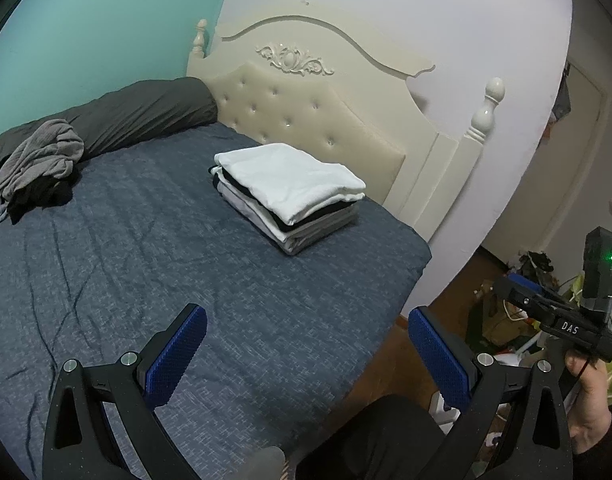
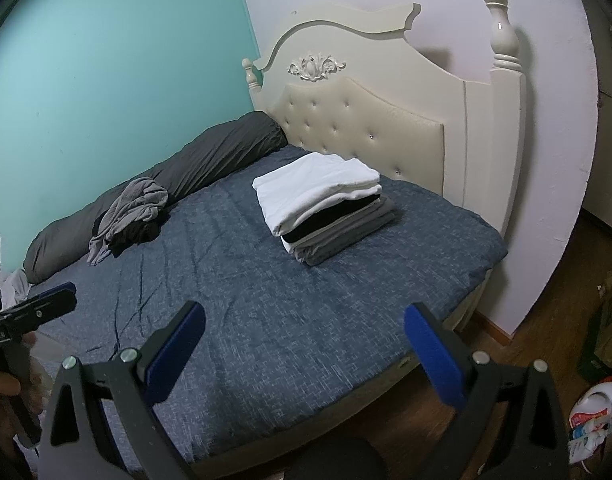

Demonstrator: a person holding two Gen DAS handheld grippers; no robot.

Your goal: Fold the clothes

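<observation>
Both grippers, left point(image 1: 306, 344) and right point(image 2: 304, 340), hang released (nothing between the blue pads) over the bed point(image 1: 246, 300). Folded stack point(image 1: 290, 196) sits near the headboard point(image 1: 306, 108); crumpled clothes point(image 1: 38, 168) lie by the pillow point(image 1: 138, 112).

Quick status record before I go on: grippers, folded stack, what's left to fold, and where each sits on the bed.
left gripper: open, empty, over the near part of the bed
right gripper: open, empty, over the near edge
folded stack: white piece on top, black and grey below, near the headboard
unfolded pile: crumpled grey and dark clothes, far side, against the dark grey roll
bed cover: blue, wrinkled
</observation>
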